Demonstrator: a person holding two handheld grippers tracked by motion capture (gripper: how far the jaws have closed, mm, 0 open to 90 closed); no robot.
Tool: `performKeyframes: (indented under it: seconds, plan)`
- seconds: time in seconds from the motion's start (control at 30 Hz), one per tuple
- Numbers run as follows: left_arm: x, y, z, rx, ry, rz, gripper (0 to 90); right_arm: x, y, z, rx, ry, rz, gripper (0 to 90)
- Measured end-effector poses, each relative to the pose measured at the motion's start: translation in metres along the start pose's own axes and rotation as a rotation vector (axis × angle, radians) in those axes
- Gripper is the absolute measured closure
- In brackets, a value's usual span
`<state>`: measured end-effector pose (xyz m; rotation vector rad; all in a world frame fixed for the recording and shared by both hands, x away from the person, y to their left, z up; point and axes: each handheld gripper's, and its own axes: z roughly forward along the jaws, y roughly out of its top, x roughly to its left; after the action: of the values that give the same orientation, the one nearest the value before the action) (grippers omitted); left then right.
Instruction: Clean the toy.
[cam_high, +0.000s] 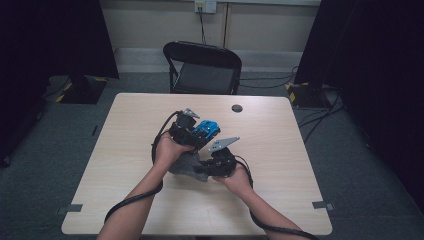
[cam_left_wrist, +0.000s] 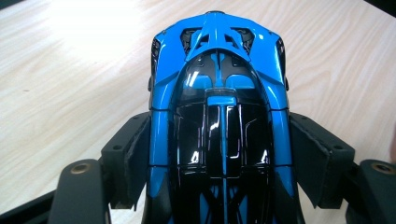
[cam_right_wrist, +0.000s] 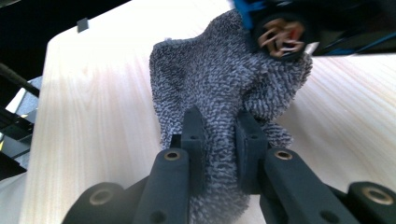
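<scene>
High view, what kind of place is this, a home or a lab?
Probably a lab or recording studio rather than a home: black curtains hang on both sides, cables trail over the grey floor, and a lone wooden table stands with a folding chair behind it.
</scene>
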<state>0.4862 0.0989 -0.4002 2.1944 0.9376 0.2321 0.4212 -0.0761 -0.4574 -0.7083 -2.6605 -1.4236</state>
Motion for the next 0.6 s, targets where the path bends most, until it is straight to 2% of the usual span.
performKeyframes:
  seconds: [0.17, 0.3, 0.47, 0.6]
  plan:
    - [0.008, 0.003, -0.008, -0.019, 0.022, -0.021, 28.3, 0.006, 0.0, 0.001, 0.031, 0.018, -0.031, 77.0]
    - [0.014, 0.003, -0.017, -0.023, 0.032, -0.028, 28.3, 0.003, -0.002, -0.005, 0.019, 0.021, -0.013, 77.1]
    - [0.02, -0.002, -0.029, -0.032, 0.038, -0.028, 28.3, -0.008, -0.003, -0.019, 0.006, -0.025, 0.009, 77.1]
    - [0.019, -0.009, -0.033, -0.033, 0.031, -0.023, 28.3, -0.023, -0.004, -0.036, -0.008, -0.101, 0.037, 77.1]
